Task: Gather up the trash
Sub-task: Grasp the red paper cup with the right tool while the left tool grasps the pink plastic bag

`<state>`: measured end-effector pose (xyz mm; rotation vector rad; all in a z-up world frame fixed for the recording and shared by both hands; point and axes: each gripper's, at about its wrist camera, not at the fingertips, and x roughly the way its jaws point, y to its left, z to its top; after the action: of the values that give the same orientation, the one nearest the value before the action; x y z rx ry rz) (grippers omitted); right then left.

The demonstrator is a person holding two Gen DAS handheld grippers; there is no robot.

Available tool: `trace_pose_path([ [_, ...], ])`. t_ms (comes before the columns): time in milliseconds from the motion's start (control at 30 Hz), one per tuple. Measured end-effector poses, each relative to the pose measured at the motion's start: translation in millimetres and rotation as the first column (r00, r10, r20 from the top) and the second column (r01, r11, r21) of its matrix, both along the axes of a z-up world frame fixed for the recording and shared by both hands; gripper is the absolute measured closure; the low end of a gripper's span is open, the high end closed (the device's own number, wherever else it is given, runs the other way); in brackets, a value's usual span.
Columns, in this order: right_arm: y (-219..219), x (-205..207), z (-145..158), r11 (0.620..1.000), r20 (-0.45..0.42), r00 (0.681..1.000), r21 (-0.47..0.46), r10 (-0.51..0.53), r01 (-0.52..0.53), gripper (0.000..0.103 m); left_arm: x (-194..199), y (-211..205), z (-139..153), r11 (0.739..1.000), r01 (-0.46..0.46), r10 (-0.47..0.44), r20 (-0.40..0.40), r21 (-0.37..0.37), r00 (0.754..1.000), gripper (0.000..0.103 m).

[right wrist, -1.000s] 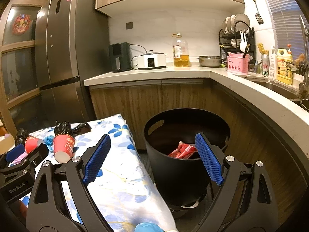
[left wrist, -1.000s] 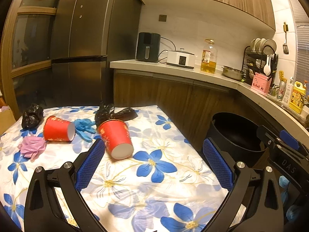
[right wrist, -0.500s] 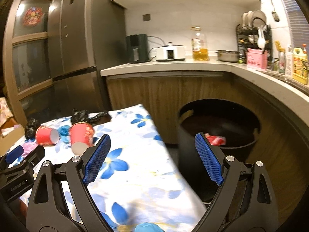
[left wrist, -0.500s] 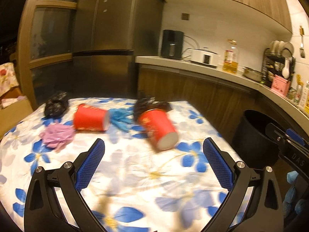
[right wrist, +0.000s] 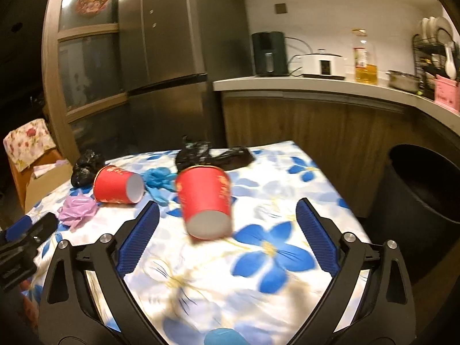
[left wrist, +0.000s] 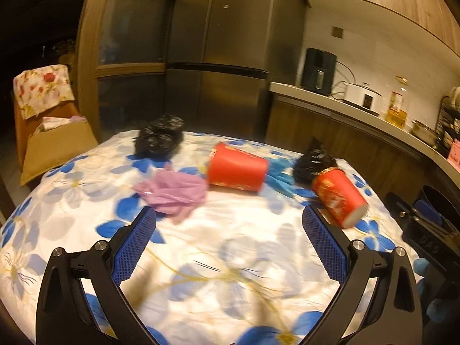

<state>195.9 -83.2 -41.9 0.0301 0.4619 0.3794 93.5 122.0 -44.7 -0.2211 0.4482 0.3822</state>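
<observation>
A tall dark steel refrigerator (right wrist: pixel 169 37) is standing against the back wall, beside a wood-framed glass cabinet (right wrist: pixel 86 49). A pale stone countertop (right wrist: pixel 316 84) is running over brown wooden cupboards (right wrist: pixel 302 126), under warm yellow light. A white tablecloth with blue flowers (left wrist: pixel 230 258) is covering the table.

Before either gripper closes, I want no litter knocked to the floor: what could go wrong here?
The nearer red paper cup lies on its side, so the right gripper, its jaws opening and empty, might roll it toward the table edge instead of the black bin. The crumpled purple plastic wrapper is limp, so the open left gripper may slip off.
</observation>
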Motion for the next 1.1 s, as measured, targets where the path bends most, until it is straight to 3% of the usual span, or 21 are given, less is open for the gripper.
trace_pose_path([
  [233, 32, 30, -15, 0.999, -0.048, 0.999, -0.039, 0.007, -0.009, 0.007, 0, 31, -1, 0.998, -0.058, 0.058, -0.005, 0.004, 0.998, 0.006],
  [567, 43, 60, -31, 1.000, -0.118, 0.993, -0.027, -0.001, -0.002, 0.008, 11, 63, -4, 0.995, -0.099, 0.098, -0.013, -0.017, 0.995, 0.006],
  [667, 46, 65, -36, 0.999, -0.147, 0.989, -0.032, 0.008, -0.012, 0.015, 15, 63, -6, 0.996, -0.093, 0.092, -0.020, -0.014, 0.996, 0.006],
  [800, 45, 69, -41, 1.000, -0.178, 0.984, -0.026, 0.013, -0.018, 0.039, 18, 63, -8, 0.996, -0.086, 0.086, -0.028, -0.022, 0.996, 0.006],
  [1100, 36, 51, -28, 1.000, -0.100, 0.995, -0.001, 0.019, -0.019, 0.042, 31, 74, -14, 0.993, -0.095, 0.091, -0.062, -0.064, 0.994, 0.006],
])
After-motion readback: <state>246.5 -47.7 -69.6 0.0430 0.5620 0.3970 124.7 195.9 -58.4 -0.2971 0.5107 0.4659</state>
